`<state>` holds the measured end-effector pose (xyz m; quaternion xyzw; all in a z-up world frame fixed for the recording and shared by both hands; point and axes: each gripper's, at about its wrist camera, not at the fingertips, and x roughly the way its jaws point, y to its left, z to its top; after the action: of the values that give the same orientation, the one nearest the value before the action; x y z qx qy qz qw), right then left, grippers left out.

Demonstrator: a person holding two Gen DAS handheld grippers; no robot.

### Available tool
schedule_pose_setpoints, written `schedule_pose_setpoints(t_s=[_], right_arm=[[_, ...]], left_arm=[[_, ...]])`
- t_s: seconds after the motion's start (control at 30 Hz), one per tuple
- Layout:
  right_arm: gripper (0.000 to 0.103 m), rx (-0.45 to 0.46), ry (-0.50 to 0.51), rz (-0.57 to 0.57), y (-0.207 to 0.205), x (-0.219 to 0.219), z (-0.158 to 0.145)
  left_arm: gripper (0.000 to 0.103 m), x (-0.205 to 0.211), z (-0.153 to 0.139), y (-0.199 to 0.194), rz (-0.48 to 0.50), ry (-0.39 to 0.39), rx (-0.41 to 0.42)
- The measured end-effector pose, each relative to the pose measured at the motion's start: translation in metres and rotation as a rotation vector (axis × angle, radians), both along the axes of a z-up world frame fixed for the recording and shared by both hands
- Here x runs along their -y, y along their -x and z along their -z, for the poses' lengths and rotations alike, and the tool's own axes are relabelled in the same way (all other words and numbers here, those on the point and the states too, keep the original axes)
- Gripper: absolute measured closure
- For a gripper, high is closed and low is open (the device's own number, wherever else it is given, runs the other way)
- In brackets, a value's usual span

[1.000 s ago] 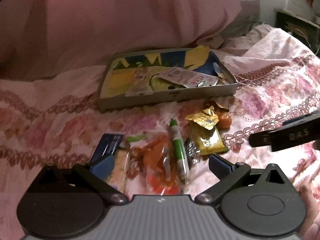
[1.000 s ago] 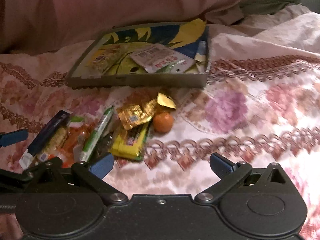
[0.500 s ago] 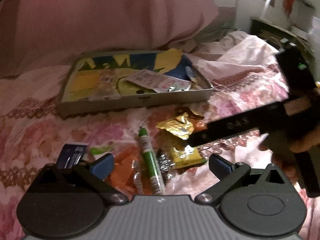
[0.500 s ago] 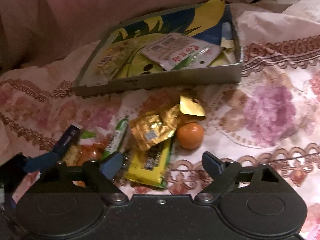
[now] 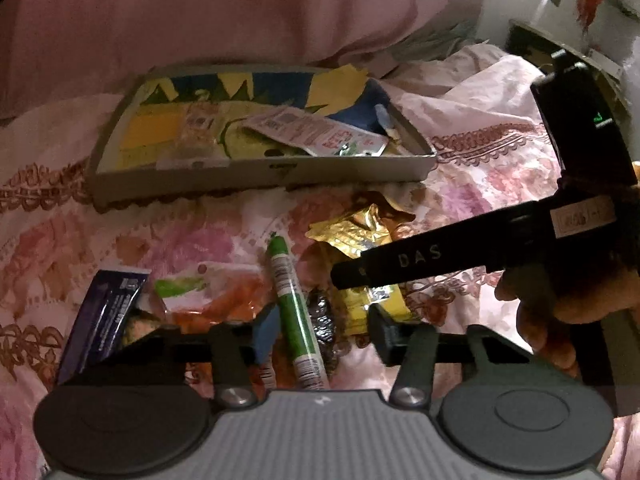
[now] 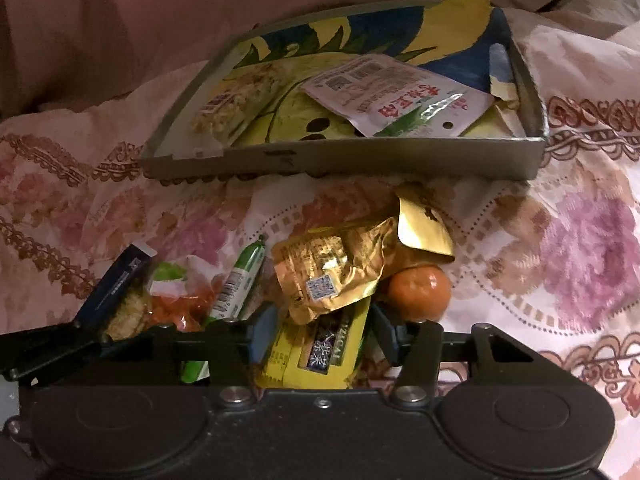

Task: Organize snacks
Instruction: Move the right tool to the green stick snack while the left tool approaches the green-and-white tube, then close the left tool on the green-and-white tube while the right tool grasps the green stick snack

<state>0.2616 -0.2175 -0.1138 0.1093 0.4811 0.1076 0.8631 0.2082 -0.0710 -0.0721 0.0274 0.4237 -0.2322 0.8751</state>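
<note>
A pile of snacks lies on the floral bedspread in front of a shallow cardboard tray (image 5: 256, 170) (image 6: 360, 158). My left gripper (image 5: 320, 330) is open low over the pile, its fingers on either side of a green tube (image 5: 294, 312) and a dark foil candy (image 5: 322, 322). My right gripper (image 6: 322, 330) is open, its fingers on either side of a yellow bar (image 6: 320, 354) under a gold pouch (image 6: 332, 272). An orange (image 6: 418, 290) sits just right of it. A blue packet (image 5: 106, 312) and an orange bag (image 5: 216, 304) lie at the left.
The tray holds a white and red packet (image 6: 400, 98) and a clear cracker packet (image 6: 236, 100). A pink pillow (image 5: 200, 20) rises behind the tray. The right gripper's body (image 5: 480, 248) and hand cross the left wrist view at the right.
Both grippers have moved down and forward into the pile and their jaws have narrowed. The right gripper now reaches across beside the left one.
</note>
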Motion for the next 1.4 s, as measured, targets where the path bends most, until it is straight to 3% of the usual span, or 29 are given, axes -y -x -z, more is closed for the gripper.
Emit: schedule_pose_setpoints(t_s=[0.27, 0.5, 0.97, 1.27, 1.4], right_arm=[[0.039, -0.002, 0.030, -0.004, -0.006, -0.009, 0.005], [0.045, -0.008, 0.063, -0.005, -0.004, -0.013, 0.004], [0.053, -0.136, 0.011, 0.041, 0.024, 0.013, -0.010], [0.037, -0.135, 0.011, 0.048, 0.015, 0.006, -0.001], [0.034, -0.165, -0.074, 0.100, 0.013, 0.015, 0.000]], left_arm=[[0.071, 0.004, 0.014, -0.009, -0.018, -0.074, -0.036], [0.084, -0.001, 0.016, -0.012, -0.052, -0.078, -0.066], [0.085, -0.001, 0.013, 0.002, -0.085, -0.123, -0.133], [0.081, -0.007, 0.015, -0.010, -0.114, -0.068, -0.142], [0.078, -0.009, 0.019, -0.015, -0.116, -0.045, -0.159]])
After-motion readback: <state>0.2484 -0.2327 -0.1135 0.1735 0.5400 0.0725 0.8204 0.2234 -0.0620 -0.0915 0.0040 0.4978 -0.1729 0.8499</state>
